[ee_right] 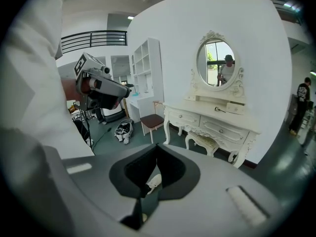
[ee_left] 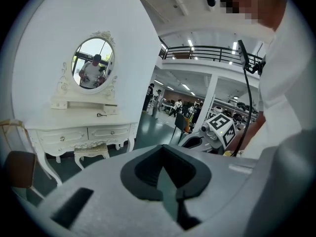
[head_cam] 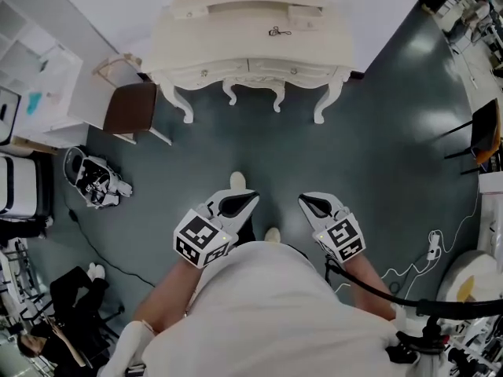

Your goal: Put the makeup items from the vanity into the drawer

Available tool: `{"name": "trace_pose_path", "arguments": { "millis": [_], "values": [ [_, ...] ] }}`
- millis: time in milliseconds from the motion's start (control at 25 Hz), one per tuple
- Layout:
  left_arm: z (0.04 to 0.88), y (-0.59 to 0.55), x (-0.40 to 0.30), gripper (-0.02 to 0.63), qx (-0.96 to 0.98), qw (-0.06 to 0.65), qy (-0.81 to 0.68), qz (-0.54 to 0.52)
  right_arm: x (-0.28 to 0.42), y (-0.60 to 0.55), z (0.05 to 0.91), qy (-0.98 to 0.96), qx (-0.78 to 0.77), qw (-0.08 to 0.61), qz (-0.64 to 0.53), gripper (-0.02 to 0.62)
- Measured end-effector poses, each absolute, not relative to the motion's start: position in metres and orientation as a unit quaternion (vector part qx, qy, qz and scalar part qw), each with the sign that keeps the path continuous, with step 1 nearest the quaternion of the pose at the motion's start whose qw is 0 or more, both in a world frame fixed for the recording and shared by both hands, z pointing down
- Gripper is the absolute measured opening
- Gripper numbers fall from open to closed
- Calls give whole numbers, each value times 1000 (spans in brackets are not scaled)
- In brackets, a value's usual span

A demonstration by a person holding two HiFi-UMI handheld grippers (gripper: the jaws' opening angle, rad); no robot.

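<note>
Nothing started yet: both the left gripper and right gripper are clamped empty, well short of the far vanity, its drawer shut, a small dark item waiting on top.

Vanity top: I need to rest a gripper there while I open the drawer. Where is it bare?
The vanity top is almost all bare: the whole left half, and the front strip between the small dark item and the front edge. Only the back is crowded, where the raised shelf takes up the rear.
</note>
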State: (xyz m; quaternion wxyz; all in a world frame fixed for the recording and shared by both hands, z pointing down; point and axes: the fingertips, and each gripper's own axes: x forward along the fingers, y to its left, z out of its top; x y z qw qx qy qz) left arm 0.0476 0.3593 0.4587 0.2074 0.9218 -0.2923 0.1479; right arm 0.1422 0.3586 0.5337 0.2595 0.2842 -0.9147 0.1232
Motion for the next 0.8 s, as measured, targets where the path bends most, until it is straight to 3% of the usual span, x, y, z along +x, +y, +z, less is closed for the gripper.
{"name": "trace_pose_path", "arguments": {
  "millis": [560,800],
  "values": [
    [433,147,-28,2,948,171,-229,143,75,129,499,-893,335,287,94,5],
    [440,91,-62,2,941,194,-240,138,59,46,498,-888,337,306,66,5]
  ]
}}
